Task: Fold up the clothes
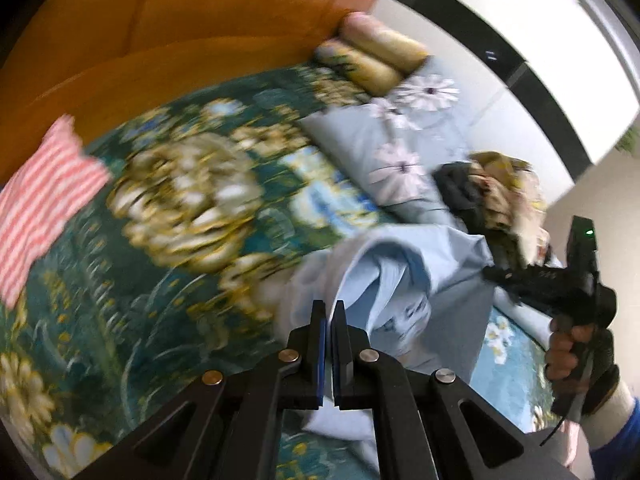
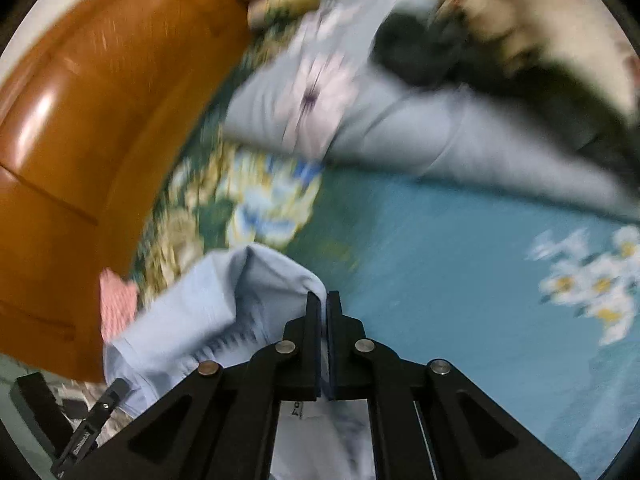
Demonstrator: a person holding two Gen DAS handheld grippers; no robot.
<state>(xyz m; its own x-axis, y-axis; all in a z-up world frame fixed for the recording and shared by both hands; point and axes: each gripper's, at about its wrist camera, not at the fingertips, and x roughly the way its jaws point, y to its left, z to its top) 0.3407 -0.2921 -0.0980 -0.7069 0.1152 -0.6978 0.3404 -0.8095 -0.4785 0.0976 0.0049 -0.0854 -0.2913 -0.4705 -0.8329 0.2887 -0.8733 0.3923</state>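
Observation:
A light blue garment (image 1: 400, 276) hangs bunched above a floral bedspread (image 1: 160, 200), held between both grippers. My left gripper (image 1: 329, 308) is shut on one edge of it. In the right wrist view my right gripper (image 2: 324, 300) is shut on another edge of the same light blue garment (image 2: 208, 312), which droops to the left and under the jaws. The right gripper (image 1: 500, 274) also shows in the left wrist view, with a gloved hand (image 1: 576, 356) on its handle. Both views are motion blurred.
A pink-and-white striped cloth (image 1: 44, 200) lies at the bed's left. A wooden headboard (image 1: 168, 20) runs behind. Rolled pillows (image 1: 376, 56), a pale blue quilt with daisies (image 1: 400, 140) and a dark and tan clothes pile (image 1: 492, 196) lie at the far side.

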